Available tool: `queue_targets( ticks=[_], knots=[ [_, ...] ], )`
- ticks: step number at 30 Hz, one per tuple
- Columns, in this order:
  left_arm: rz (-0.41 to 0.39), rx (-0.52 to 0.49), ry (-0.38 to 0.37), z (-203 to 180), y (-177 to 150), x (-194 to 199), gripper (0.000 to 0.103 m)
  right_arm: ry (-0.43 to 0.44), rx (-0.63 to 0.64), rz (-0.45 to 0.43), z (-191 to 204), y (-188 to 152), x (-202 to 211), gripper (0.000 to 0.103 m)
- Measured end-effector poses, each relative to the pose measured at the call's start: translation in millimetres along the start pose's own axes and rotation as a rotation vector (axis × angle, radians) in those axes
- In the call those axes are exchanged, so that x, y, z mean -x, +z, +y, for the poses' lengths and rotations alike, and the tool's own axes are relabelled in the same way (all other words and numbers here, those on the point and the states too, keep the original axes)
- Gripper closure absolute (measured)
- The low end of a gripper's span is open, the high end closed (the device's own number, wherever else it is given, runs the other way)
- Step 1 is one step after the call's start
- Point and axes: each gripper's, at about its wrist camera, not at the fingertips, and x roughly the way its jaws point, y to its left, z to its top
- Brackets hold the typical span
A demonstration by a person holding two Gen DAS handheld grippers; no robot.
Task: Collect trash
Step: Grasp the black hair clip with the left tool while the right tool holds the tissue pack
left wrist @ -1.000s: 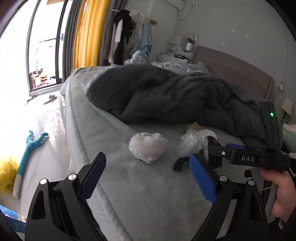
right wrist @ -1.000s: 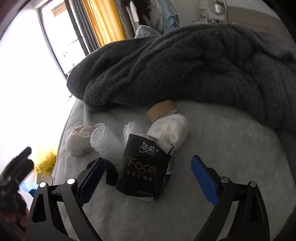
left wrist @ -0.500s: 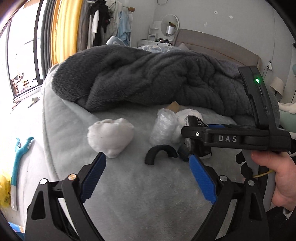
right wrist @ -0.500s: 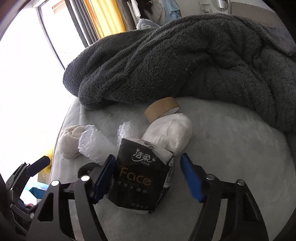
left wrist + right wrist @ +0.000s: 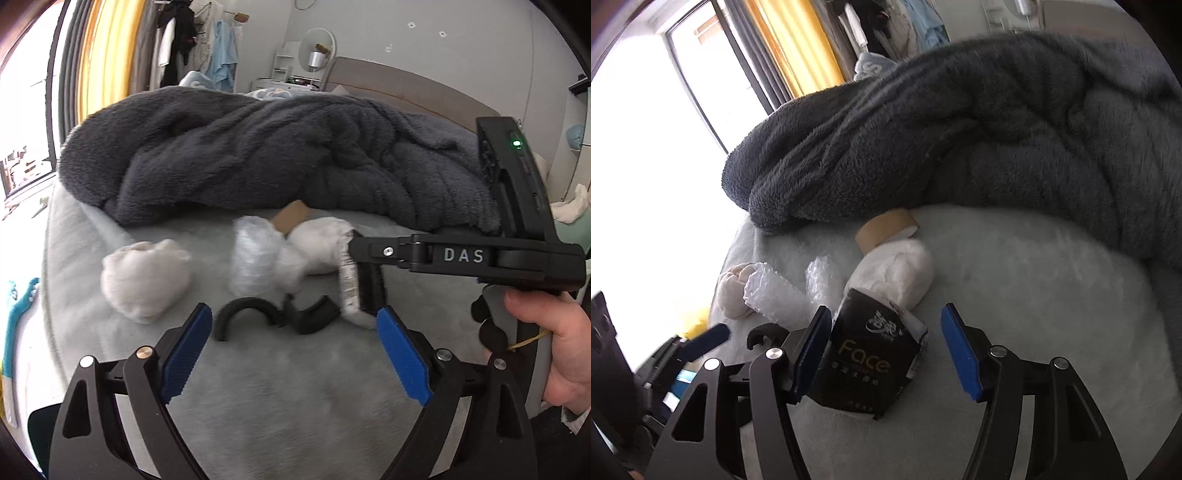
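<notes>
right gripper (image 5: pixel 886 347) nearer, astride tissue pack (image 5: pixel 866 365)

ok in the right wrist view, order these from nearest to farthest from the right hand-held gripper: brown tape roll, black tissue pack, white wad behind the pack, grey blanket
1. Black tissue pack: between the fingers of the right hand-held gripper, against the left one.
2. White wad: just behind the pack.
3. Brown tape roll: behind the wad, at the blanket's edge.
4. Grey blanket: heaped across the back.

Glossy black tissue packet (image 5: pixel 866 363), film-wrapped. Crinkled clear bubble wrap (image 5: pixel 772 295). Matt brown cardboard tape core (image 5: pixel 886 229). Fluffy dark grey fleece blanket (image 5: pixel 960 140). Pale plush bed cover (image 5: pixel 1034 295). Ribbed blue gripper pads (image 5: pixel 960 354).
</notes>
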Motion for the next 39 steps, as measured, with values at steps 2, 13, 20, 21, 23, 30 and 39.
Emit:
queue_targets(
  ticks=[2, 13, 20, 21, 23, 30, 39],
  knots=[
    [0.001, -0.005, -0.002, -5.0, -0.3, -3.1, 0.012, 0.038, -0.038, 0.039, -7.9, -3.0, -7.9, 0.040],
    [0.023, -0.002, 0.004, -12.6, -2.3, -15.9, 0.014, 0.113, -0.055, 0.079, -10.2, -8.6, -21.4, 0.040],
    [0.037, 0.009, 0.038, -15.5, 0.4, -22.4, 0.019, 0.128, -0.055, 0.036, -17.5, -3.2, -1.9, 0.047],
    [0.034, 0.009, 0.036, -17.0, 1.1, -22.7, 0.020, 0.127, -0.052, 0.030, -19.2, -3.1, 1.7, 0.047],
    [0.033, 0.004, 0.035, -21.2, 2.5, -25.4, 0.021, 0.120, -0.050, 0.013, -23.7, -2.6, 8.9, 0.047],
    [0.055, -0.003, 0.087, -28.2, 3.2, -42.5, 0.029, 0.105, -0.048, -0.019, -42.8, -1.9, 24.2, 0.047],
    [0.122, -0.025, 0.174, -29.5, 4.7, -69.4, 0.043, 0.087, -0.029, -0.024, -63.9, -6.7, 36.7, 0.047]
  ],
)
